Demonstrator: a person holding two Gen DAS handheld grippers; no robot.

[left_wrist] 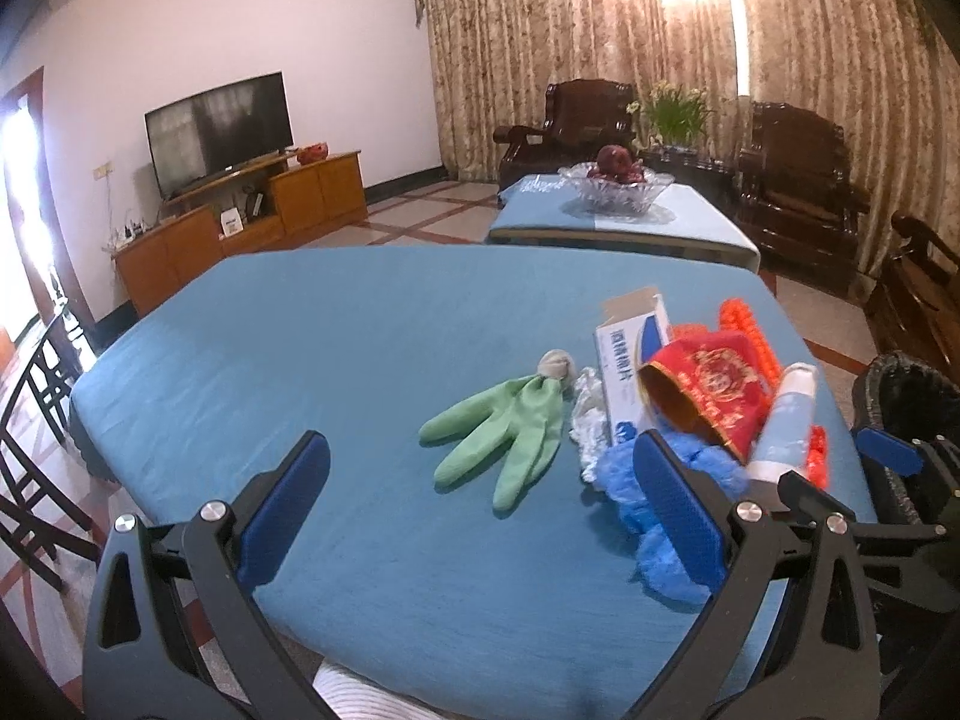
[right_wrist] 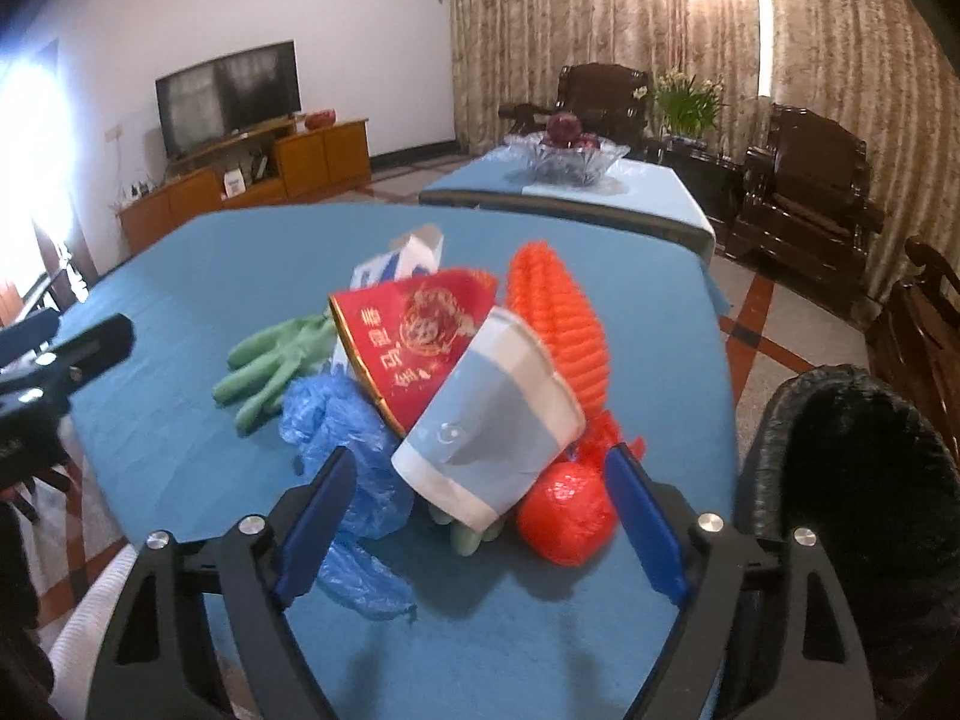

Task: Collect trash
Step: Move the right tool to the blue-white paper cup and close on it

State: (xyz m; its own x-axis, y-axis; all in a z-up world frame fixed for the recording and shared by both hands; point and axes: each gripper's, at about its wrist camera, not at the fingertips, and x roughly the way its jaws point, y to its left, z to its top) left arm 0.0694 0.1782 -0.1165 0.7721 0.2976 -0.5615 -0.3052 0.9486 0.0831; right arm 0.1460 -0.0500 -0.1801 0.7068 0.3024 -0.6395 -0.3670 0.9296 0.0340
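Right wrist view shows the pile of trash on the blue cloth-covered table [right_wrist: 180, 480], and the blue-and-white paper cup [right_wrist: 489, 438] lying on its side serves as the landmark. Furthest left of it lies the pale green rubber glove [right_wrist: 273, 360]; nearer, touching the cup's left side, is the crumpled blue plastic bag [right_wrist: 354, 456]. Behind the cup leans the red paper cup with gold print [right_wrist: 414, 342], and behind that a white and blue cardboard box [right_wrist: 408, 255]. Right of the cup sit the orange foam fruit net [right_wrist: 555, 324] and the red plastic-wrapped ball [right_wrist: 567, 510]. Well right of the cup, off the table edge, stands the black-lined waste bin [right_wrist: 858, 480].

The right gripper [right_wrist: 480, 528] is spread wide and empty, its blue pads flanking the cup's base. The left gripper [left_wrist: 480, 510] is likewise spread and holds nothing, hovering left of the cup, near the glove.

The step in hand looks like taking the paper cup. It is light and crushable, so a gentle close across its lower wall should do. Lift straight up first, or the leaning red cup and the ball may be dragged along, then carry it right, over the bin.
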